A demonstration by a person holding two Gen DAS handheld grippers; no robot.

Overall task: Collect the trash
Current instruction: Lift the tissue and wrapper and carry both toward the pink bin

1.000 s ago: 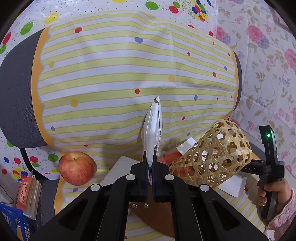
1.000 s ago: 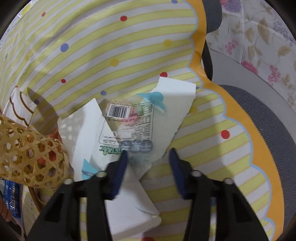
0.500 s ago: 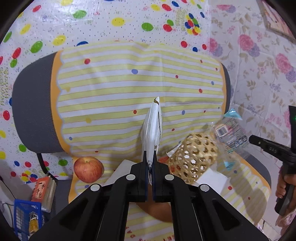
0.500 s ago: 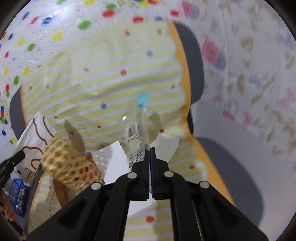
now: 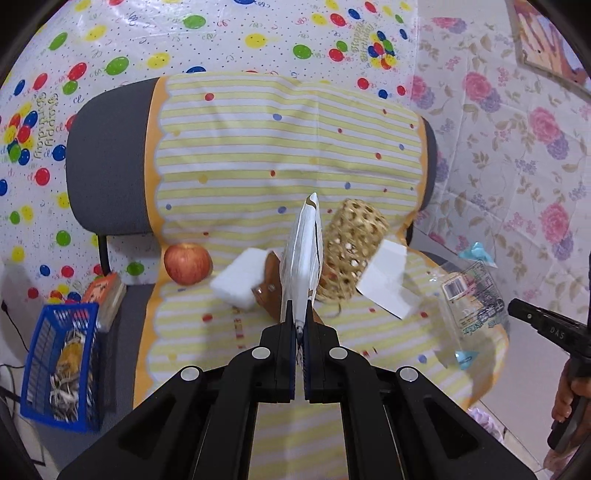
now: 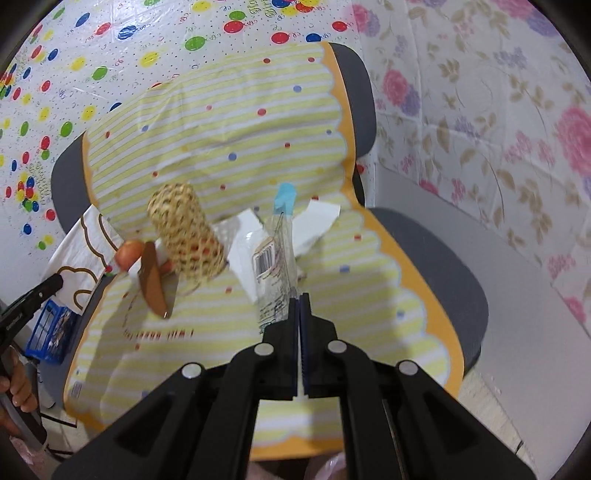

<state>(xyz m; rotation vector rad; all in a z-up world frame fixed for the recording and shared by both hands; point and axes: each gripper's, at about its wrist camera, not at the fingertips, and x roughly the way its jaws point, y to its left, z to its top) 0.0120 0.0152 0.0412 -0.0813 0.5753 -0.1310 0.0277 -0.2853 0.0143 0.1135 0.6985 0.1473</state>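
The left gripper (image 5: 300, 328) is pinching a folded white paper wrapper (image 5: 303, 258) edge-on between clenched jaws, so its printed face is hiding from that camera; from the right wrist view the same wrapper (image 6: 83, 254) is showing brown looping outlines. The right gripper (image 6: 298, 301) is clamping a clear plastic wrapper (image 6: 275, 258) with jaws pressed together, holding it above the chair (image 5: 107, 177) seat; a barcode label and a blue tip are showing, but the dark print on it is too small to read. On the striped yellow cloth (image 5: 258, 155) draped over the chair, red lettering is running across the seat, blurred beyond reading. Farther back on the seat a woven basket (image 5: 351, 251) is lying on its side, partly covering white papers (image 5: 384, 280) and a brown board (image 5: 271, 273). An apple (image 5: 187, 263) is sitting at the seat's rear left. Left of the chair a blue crate (image 5: 59, 365) is holding scraps. The balloon backdrop (image 5: 221, 33) behind the chair is reading "Happy Birthday".
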